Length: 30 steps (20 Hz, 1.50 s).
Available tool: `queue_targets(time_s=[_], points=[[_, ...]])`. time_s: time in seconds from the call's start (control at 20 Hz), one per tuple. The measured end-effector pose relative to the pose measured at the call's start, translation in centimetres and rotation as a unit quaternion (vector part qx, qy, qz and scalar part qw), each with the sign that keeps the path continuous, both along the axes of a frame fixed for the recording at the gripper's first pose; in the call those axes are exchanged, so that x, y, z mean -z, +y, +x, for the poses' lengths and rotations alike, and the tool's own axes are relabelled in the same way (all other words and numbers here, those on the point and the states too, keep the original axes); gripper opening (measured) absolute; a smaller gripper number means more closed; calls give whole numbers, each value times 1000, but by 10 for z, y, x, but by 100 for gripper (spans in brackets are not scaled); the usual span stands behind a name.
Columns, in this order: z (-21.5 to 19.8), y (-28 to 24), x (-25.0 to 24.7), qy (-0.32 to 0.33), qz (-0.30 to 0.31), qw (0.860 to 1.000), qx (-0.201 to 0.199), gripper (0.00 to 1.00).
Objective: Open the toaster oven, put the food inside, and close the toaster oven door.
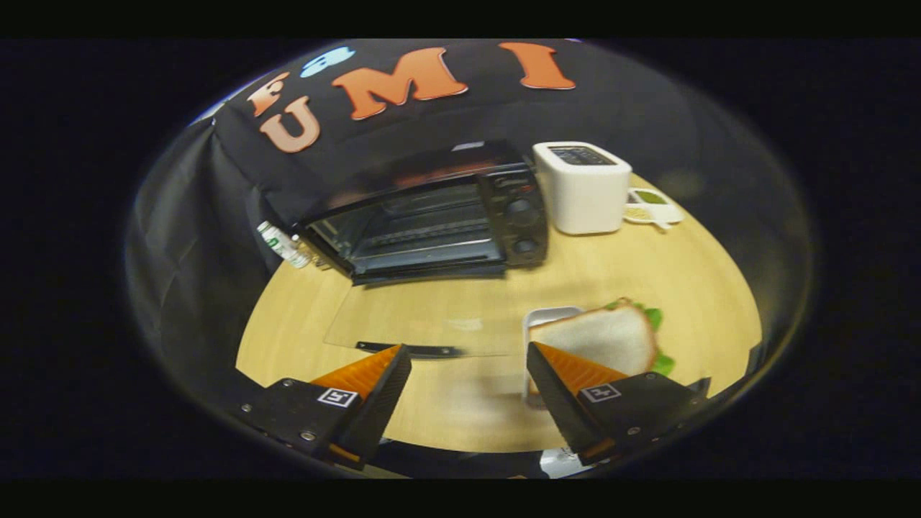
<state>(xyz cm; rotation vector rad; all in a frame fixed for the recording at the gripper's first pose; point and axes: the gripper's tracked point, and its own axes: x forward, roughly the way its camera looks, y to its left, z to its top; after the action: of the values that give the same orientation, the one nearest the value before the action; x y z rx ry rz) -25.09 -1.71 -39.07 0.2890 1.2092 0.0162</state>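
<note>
Here the oven (432, 219) is seen with its glass door (424, 320) folded flat onto the worktop (647, 266), so the sandwich (608, 337) is judged to be next. It lies on a white tray (541, 318) just ahead of the right finger, well apart from the oven. The claw (468, 363) is held apart, clamped on nothing. The fingers should be brought to straddle the bread squarely, closed gently so the filling is not squeezed out, then carried over the lowered door without catching its handle (410, 350).
</note>
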Motion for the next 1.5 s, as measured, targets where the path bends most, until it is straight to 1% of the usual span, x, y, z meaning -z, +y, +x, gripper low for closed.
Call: queue_targets(time_s=[0.1,0.25,0.4,0.55,0.7,0.9,1.0,1.05,1.1,1.15,1.35,1.5], points=[[4,-31,-9,-4,-16,1000,15,99],[10,-61,-17,-15,-27,999,25,99],[2,-94,5,4,-57,998,24,99],[-8,-102,34,37,-35,998,29,98],[-17,-96,57,71,13,996,47,95],[-20,-81,73,92,78,990,69,78],[-19,-74,75,100,108,986,83,66],[-19,-73,73,110,122,982,95,56],[-20,-72,71,114,128,980,102,54],[-16,-71,67,106,130,980,106,49],[1,-71,47,79,134,980,126,36],[23,-63,18,42,158,977,138,35]])
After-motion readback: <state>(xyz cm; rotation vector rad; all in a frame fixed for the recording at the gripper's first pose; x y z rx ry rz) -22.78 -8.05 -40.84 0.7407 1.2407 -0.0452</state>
